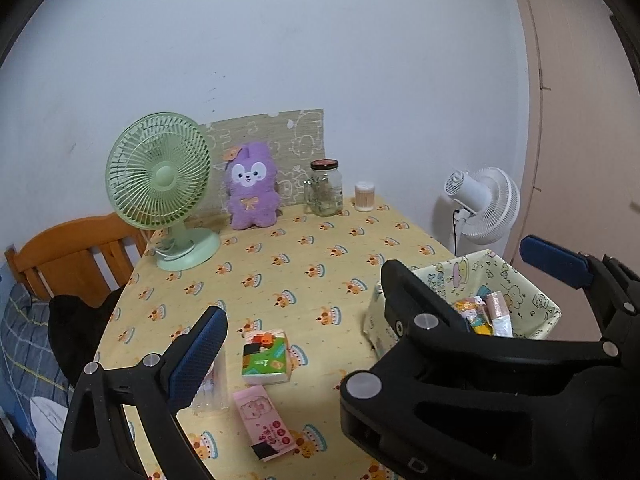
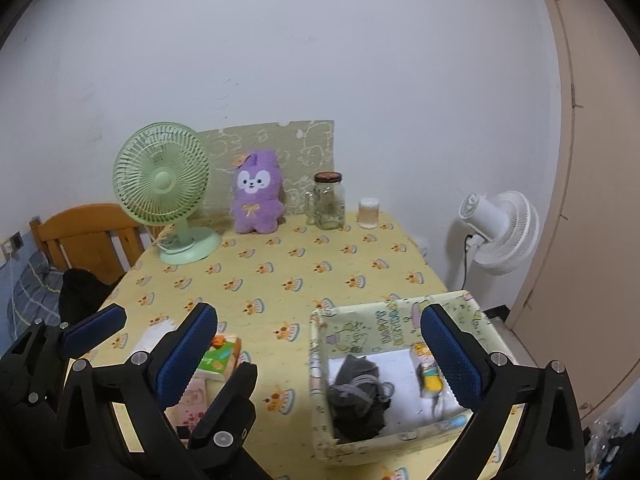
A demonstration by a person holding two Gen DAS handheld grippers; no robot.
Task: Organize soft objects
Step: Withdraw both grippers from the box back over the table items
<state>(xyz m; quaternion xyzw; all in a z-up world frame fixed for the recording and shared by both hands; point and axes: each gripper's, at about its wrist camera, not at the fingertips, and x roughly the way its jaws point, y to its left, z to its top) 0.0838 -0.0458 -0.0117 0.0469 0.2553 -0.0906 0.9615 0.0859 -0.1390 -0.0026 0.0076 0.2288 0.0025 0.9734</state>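
A green and orange tissue pack [image 1: 266, 356] and a pink tissue pack [image 1: 264, 422] lie on the yellow tablecloth near the front left. A patterned fabric box [image 2: 320, 344] at the front right holds a grey cloth bundle [image 2: 356, 392] and small packs [image 2: 428, 376]. A purple plush rabbit [image 1: 252, 186] stands at the back. My left gripper [image 1: 304, 344] is open above the tissue packs. My right gripper [image 2: 320, 344] is open above the box [image 1: 536, 304]; it also shows in the left wrist view [image 1: 464, 264].
A green desk fan [image 1: 160, 184] stands at the back left. A glass jar [image 1: 326, 188] and a cotton swab tub [image 1: 365, 196] stand at the back. A white floor fan [image 1: 484, 204] is beyond the table's right edge. A wooden chair [image 1: 76, 252] stands left.
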